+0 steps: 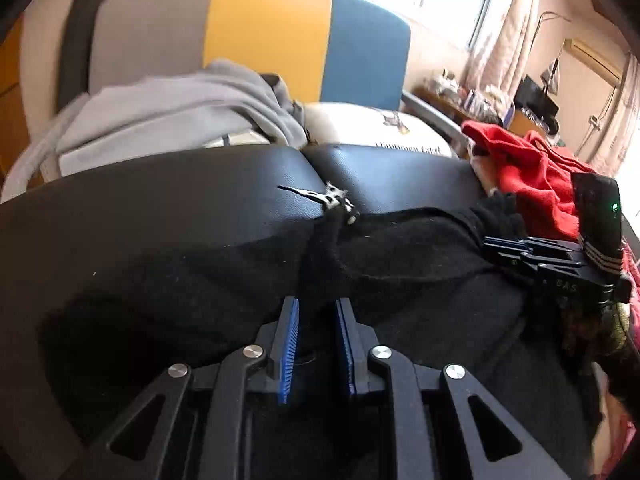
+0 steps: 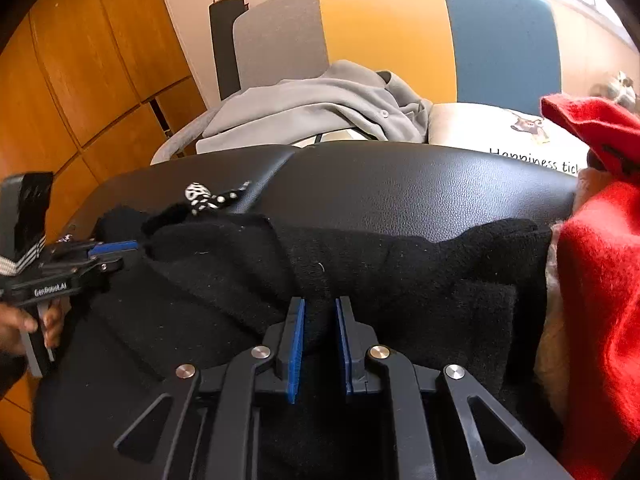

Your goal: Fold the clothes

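A black fleece garment (image 1: 400, 272) lies spread on a black leather surface (image 1: 180, 192); it also shows in the right wrist view (image 2: 400, 280). A black-and-white dotted bow (image 2: 204, 196) sits at its far left edge. My left gripper (image 1: 317, 308) is shut on a raised fold of the black garment. It appears at the left of the right wrist view (image 2: 120, 254). My right gripper (image 2: 320, 308) is shut on another fold of the same garment. It appears at the right of the left wrist view (image 1: 504, 250).
A red garment (image 2: 600, 260) is heaped at the right, also in the left wrist view (image 1: 532, 168). A grey garment (image 2: 320, 116) and a white printed cushion (image 2: 480, 132) lie behind the leather surface. A grey, yellow and blue headboard (image 2: 384, 32) stands beyond.
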Available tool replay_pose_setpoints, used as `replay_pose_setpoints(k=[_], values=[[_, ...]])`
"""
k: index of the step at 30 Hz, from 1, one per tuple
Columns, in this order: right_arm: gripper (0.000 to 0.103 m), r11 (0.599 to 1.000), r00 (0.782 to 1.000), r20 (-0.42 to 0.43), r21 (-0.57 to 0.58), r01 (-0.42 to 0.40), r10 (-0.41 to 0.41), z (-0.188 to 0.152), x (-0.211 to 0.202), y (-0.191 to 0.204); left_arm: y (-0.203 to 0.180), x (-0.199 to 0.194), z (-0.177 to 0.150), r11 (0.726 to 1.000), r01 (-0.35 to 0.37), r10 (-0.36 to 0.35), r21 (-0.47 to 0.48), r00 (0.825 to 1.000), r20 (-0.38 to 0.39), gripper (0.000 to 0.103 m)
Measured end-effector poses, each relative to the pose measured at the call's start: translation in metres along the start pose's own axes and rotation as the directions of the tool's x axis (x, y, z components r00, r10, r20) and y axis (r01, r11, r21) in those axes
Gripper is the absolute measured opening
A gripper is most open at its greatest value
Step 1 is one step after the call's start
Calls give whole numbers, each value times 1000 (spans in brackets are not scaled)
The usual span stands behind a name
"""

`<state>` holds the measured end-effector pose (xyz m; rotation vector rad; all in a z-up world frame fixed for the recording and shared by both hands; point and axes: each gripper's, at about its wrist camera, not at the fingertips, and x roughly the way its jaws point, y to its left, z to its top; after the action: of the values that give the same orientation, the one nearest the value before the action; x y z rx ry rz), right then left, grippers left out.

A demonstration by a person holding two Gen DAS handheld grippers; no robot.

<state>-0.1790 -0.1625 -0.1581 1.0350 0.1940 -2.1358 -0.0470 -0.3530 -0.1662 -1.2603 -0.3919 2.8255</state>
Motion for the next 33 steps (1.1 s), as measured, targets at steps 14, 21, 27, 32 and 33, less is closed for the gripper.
replay_pose_setpoints(k=[14,21,27,32,33], values=[[50,1000,1000,18,25,6,-7,-18,-69,21,-22,-90,-79,985,-76,85,-153,995,53,19],[55,995,999,-46,95,12,-8,-81,-71,18,-19,-90,-126,973,-120,130,-196,991,41,19],[56,988,1000,-22,157,2,1,-80,-74,11,-18,-97,-126,969,-140,148,-202,989,28,19],[62,970,998,25,236,-63,58,-105,-131,-3,-9,-140,-142,959,-112,135,-259,988,74,22],[63,967,997,30,246,-73,68,-113,-144,-7,-7,-148,-148,957,-112,137,-266,988,77,23]])
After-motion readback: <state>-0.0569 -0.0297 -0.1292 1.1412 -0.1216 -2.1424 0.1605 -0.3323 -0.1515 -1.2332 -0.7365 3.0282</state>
